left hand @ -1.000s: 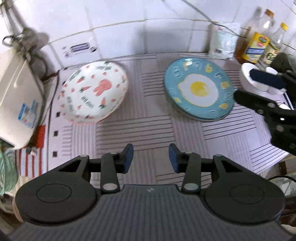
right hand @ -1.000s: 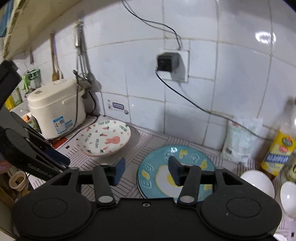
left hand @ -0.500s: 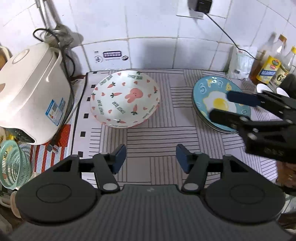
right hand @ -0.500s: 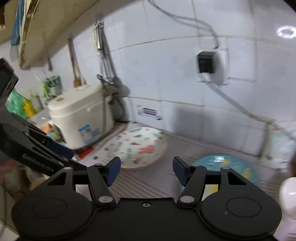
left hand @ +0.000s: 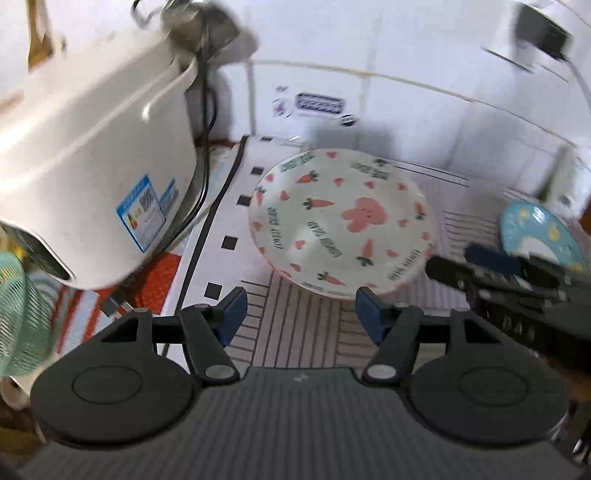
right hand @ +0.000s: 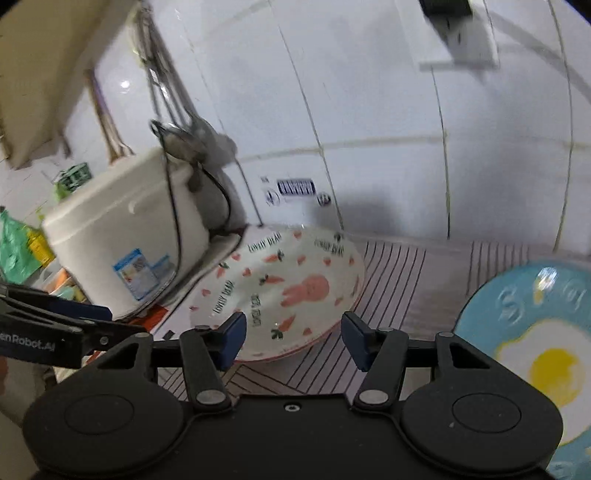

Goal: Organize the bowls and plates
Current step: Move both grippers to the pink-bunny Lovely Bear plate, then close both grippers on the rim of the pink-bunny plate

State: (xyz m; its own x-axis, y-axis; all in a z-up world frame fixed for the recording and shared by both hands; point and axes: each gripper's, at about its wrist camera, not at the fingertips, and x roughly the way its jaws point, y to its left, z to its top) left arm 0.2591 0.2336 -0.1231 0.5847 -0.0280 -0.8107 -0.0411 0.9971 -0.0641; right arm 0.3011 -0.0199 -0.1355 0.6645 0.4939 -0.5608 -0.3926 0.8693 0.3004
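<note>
A white plate with a pink rabbit and carrots lies on the striped mat, just ahead of my left gripper, which is open and empty. The plate also shows in the right wrist view, right in front of my right gripper, open and empty, near the plate's front rim. A blue plate with a fried-egg picture lies to the right, also in the left wrist view. The right gripper shows in the left wrist view, right of the rabbit plate.
A white rice cooker stands to the left of the rabbit plate, with its cord beside it. A tiled wall with a socket runs behind. A green basket is at the far left. The striped mat covers the counter.
Both grippers have moved left and closer to the rabbit plate. Their jaws have opened wider. The blue plate has slid toward the right edge of both views.
</note>
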